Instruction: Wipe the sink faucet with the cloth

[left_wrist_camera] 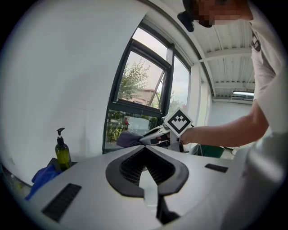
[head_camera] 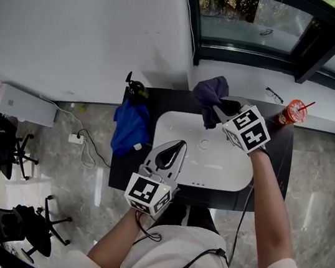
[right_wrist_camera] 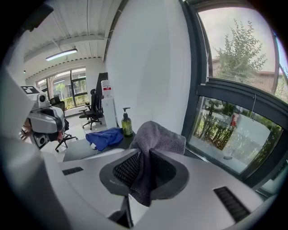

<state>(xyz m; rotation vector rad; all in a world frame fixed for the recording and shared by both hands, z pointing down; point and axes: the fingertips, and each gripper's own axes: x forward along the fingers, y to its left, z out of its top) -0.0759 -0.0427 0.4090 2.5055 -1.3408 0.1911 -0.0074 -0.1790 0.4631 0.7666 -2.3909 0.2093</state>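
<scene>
The cloth (head_camera: 211,91) is pinched by the right gripper (head_camera: 216,111) at the sink's (head_camera: 213,164) back edge, where the faucet is likely hidden. The left gripper (head_camera: 179,146) is closed on nothing.

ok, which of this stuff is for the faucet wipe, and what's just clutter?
Job: grey cloth, clamped in the right hand-held gripper; white sink.
Lying about: blue cloth, soap bottle, red cup, glasses, office chair.
</scene>
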